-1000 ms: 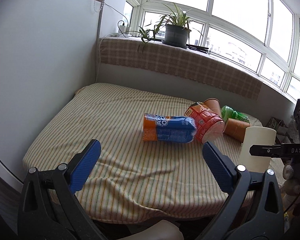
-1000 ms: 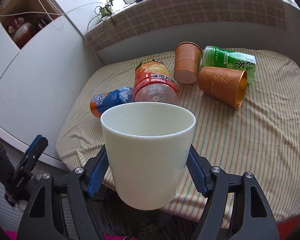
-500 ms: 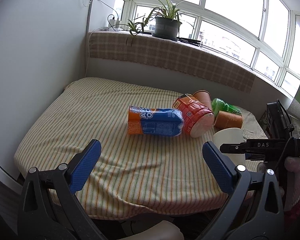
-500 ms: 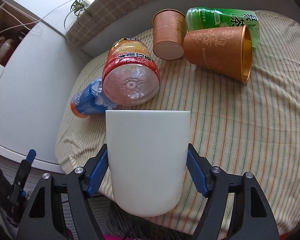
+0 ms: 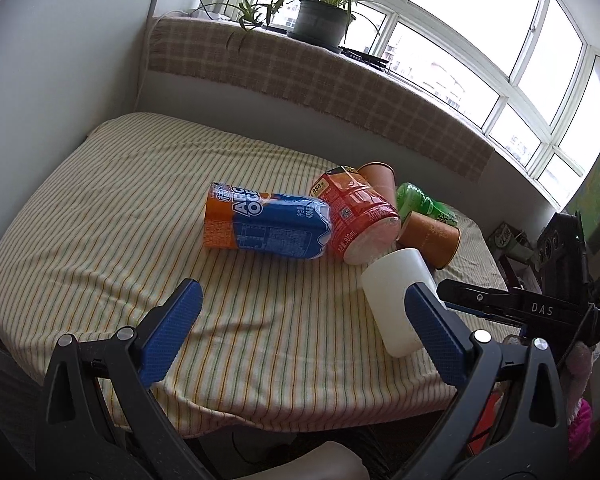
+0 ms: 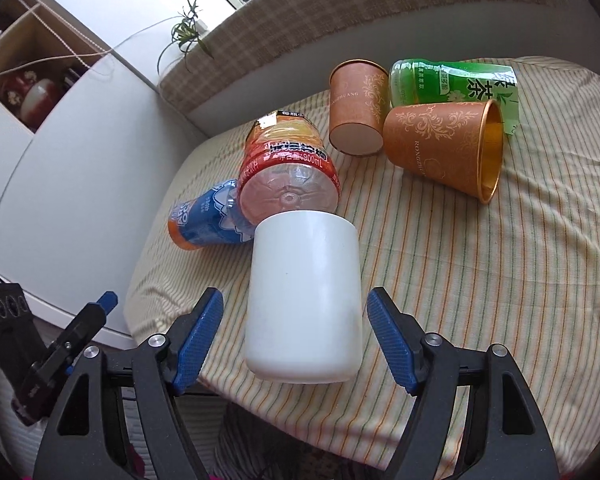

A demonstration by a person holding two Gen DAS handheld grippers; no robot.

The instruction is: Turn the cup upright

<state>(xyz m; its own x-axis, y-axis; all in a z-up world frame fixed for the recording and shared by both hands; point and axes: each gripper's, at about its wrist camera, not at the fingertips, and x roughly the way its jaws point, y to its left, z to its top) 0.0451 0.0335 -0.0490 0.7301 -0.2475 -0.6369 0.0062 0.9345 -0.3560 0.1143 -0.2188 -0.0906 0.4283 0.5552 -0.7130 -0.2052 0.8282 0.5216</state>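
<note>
The white cup (image 6: pixel 304 300) stands upright near the front edge of the striped table (image 6: pixel 500 280). It also shows in the left wrist view (image 5: pixel 396 300). My right gripper (image 6: pixel 296 336) is open. Its blue pads (image 6: pixel 200 332) stand a little clear of the cup on both sides. My left gripper (image 5: pixel 300 336) is open and empty, above the table's front edge, left of the cup.
A blue-and-orange bottle (image 5: pixel 268 224), a red-labelled bottle (image 6: pixel 288 176), a green bottle (image 6: pixel 452 80) and two orange paper cups (image 6: pixel 444 148) (image 6: pixel 356 108) lie on their sides behind the white cup. A white cabinet (image 6: pixel 60 184) stands at the left.
The right gripper has let go of the white cup; its pads now stand apart from it. The cup stands on the table. The left gripper moved closer to the table.
</note>
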